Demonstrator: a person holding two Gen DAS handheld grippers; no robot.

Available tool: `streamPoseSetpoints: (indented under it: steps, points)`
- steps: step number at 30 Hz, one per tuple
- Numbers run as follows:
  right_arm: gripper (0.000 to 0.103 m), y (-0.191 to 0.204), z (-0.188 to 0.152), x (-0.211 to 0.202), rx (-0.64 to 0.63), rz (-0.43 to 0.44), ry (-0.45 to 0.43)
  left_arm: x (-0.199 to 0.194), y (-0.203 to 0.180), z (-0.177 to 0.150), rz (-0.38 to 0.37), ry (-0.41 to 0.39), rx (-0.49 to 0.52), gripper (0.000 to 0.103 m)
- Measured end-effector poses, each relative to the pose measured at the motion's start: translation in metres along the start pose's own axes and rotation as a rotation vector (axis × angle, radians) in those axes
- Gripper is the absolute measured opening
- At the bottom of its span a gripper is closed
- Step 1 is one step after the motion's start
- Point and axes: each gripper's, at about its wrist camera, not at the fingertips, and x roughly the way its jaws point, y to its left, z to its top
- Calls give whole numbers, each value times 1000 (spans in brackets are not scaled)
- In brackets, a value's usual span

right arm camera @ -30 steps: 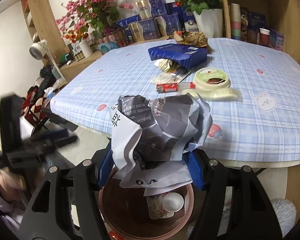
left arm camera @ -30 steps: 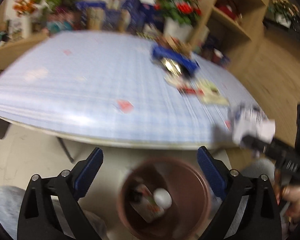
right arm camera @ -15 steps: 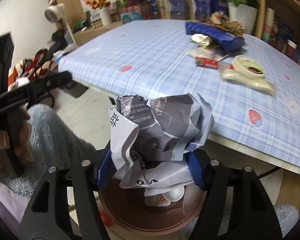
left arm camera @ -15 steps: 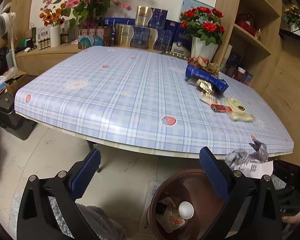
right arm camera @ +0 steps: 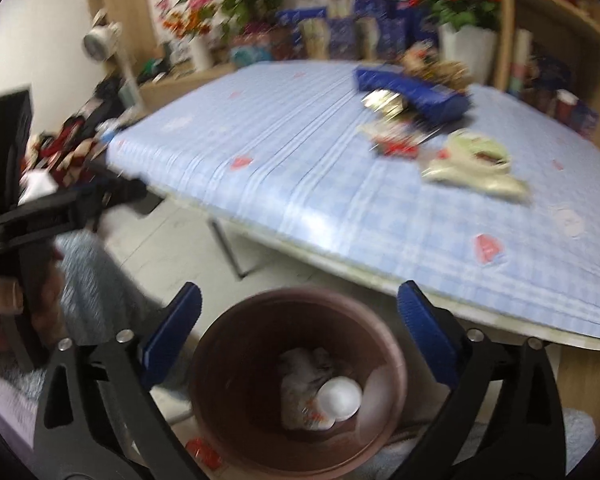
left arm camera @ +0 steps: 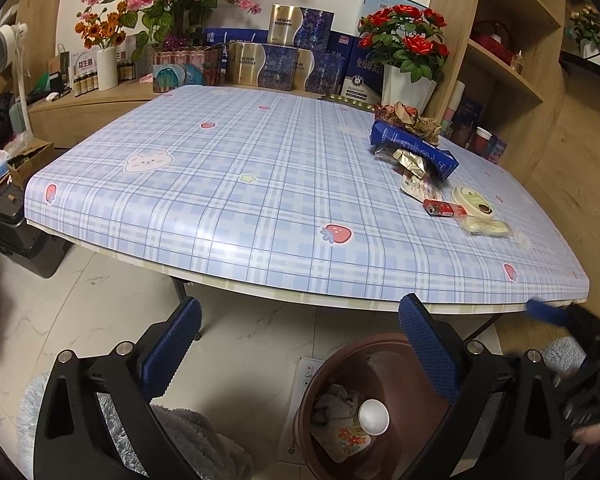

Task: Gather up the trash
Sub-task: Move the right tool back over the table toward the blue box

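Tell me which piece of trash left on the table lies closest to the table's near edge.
The pale flat wrapper, lying just past the round green-lidded tub. The red packet and blue box sit farther back.

Even indoor light; left wrist view sharp, glare on the tablecloth point(left arm camera: 236, 240); right wrist view motion-blurred; fisheye corners dark.

Bin point(right arm camera: 296, 384) on floor, before table point(right arm camera: 300, 184) edge.

One brown bin point(right arm camera: 236, 360), one table point(left arm camera: 260, 184), two vases of red and pink flowers, one red lighter point(left arm camera: 440, 208).
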Motion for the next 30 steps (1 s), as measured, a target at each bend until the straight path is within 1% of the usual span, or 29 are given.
streamPoseSetpoints:
  steps: [4,8,17,26,30]
  points:
    - [97,-11,4,-13,20,-94,-89,1,-4,-1,2,3,16,97]
    - [97,-19,5,-16,11,-142,-122,2,-6,-1,4,7,27,97]
    - [97,-28,3,-17,9,-160,-146,7,-9,-2,9,23,40,97]
    - [97,-46,3,-16,75,-153,-154,13,-10,-1,17,47,40,97]
    - [97,-58,9,-15,98,-158,-157,14,-7,4,24,50,30,97]
